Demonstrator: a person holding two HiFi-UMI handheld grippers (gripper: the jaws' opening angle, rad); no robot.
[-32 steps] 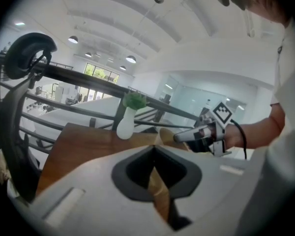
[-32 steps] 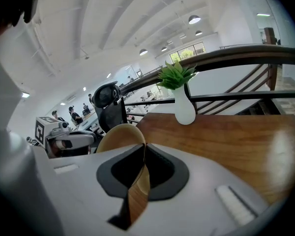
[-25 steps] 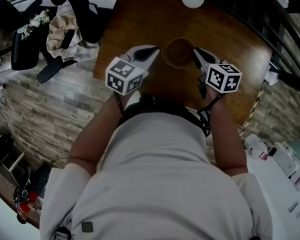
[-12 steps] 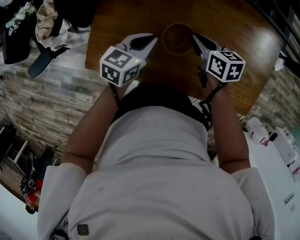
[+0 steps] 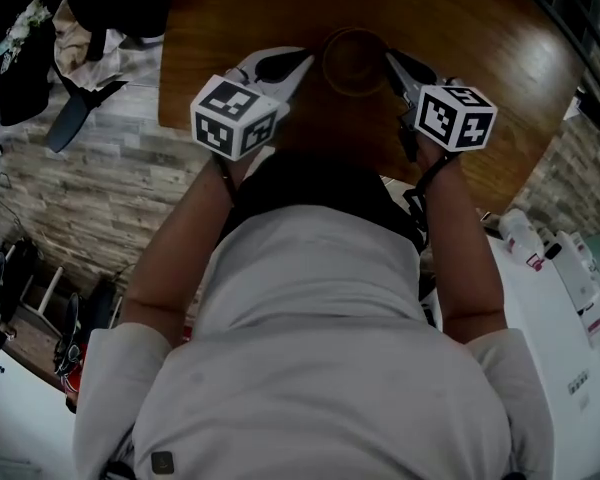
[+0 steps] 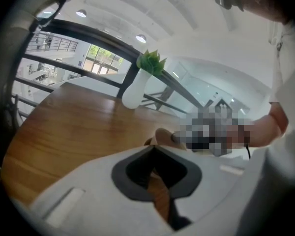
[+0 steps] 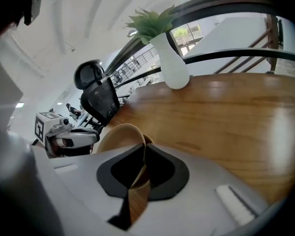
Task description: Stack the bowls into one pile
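grip: left tongs (image 5: 302, 61) + right tongs (image 5: 390, 60) both pinched shut on bowl (image 5: 355, 63) rim | spot: dead centre between the 2, neither nearer | next: worktop (image 5: 470, 28) underneath, probably straight down

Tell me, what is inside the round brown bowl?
The round brown wooden bowl shows only its own dark brown inside, nothing loose. It is too dim to tell whether another bowl nests in it.

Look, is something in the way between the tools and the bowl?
Nothing visible is. The right tool pinches the bowl by its rim, and the left tool seems to pinch the opposite side. The white vase stands far back on the table.
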